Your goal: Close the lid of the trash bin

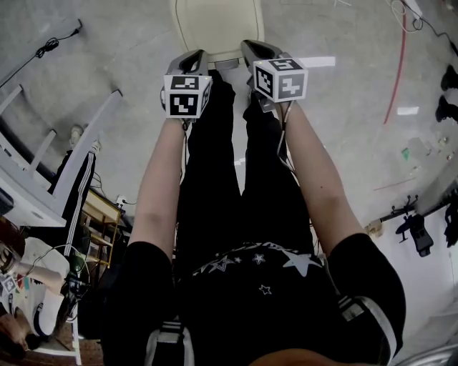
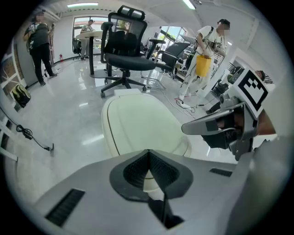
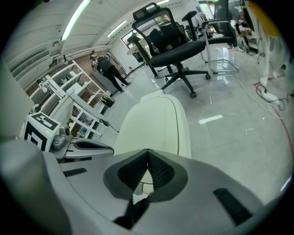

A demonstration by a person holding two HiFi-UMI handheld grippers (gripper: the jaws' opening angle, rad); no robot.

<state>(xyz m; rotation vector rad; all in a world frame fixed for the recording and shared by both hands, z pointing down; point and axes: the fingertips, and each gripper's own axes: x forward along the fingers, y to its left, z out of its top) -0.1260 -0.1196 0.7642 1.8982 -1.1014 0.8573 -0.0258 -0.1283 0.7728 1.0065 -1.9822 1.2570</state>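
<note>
Both tongs, left gripper (image 1: pixel 195 56) and right gripper (image 1: pixel 252 48), have their jaws pressed together on nothing, tips just over the near edge of the cream bin lid (image 1: pixel 218 21) at top centre of the head view. Its long axis runs straight away from them, neither hand nearer, and it looks already down. An office chair (image 2: pixel 126 50) stands beyond.

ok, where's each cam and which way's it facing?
Head view: on person's head, steeply down; forearms, legs, left tool, right tool, cream oval plastic bin lid.
Left gripper view: on left tool, over shut jaws toward lid; right tool at right.
Right gripper view: on right tool, toward lid; left tool at left.
All three share the lid.
</note>
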